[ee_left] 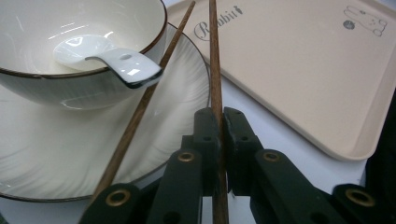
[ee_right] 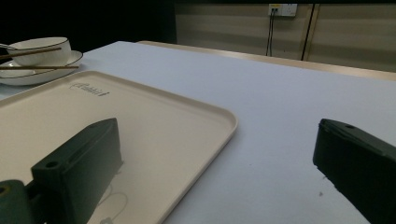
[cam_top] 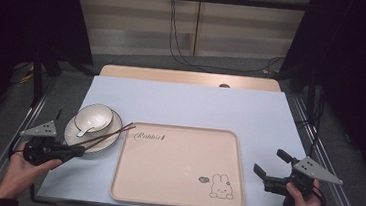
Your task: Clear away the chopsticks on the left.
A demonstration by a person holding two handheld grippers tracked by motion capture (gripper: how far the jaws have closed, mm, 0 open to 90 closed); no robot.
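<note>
A white bowl (cam_top: pixel 101 112) (ee_left: pixel 56 88) with a white spoon (cam_top: pixel 84 130) (ee_left: pixel 112 58) in it stands on a white plate (cam_top: pixel 73 134) (ee_left: pixel 56 158) at the table's left. Two brown chopsticks (cam_top: pixel 108 134) reach from the plate toward the tray's corner. My left gripper (cam_top: pixel 79 150) (ee_left: pixel 220 116) is shut on one chopstick (ee_left: pixel 214 56), clamped near its end. The other chopstick (ee_left: pixel 140 112) lies beside it across the plate's rim. My right gripper (cam_top: pixel 270 162) (ee_right: pixel 219 154) stands open near the tray's right edge, nothing between its jaws.
A beige tray (cam_top: pixel 180 165) (ee_left: pixel 303 79) (ee_right: pixel 154 116) with a rabbit drawing lies in the middle of the pale blue table top (cam_top: pixel 196 104). In the right gripper view the bowl (ee_right: pixel 42 46) and the chopsticks (ee_right: pixel 37 67) sit far left.
</note>
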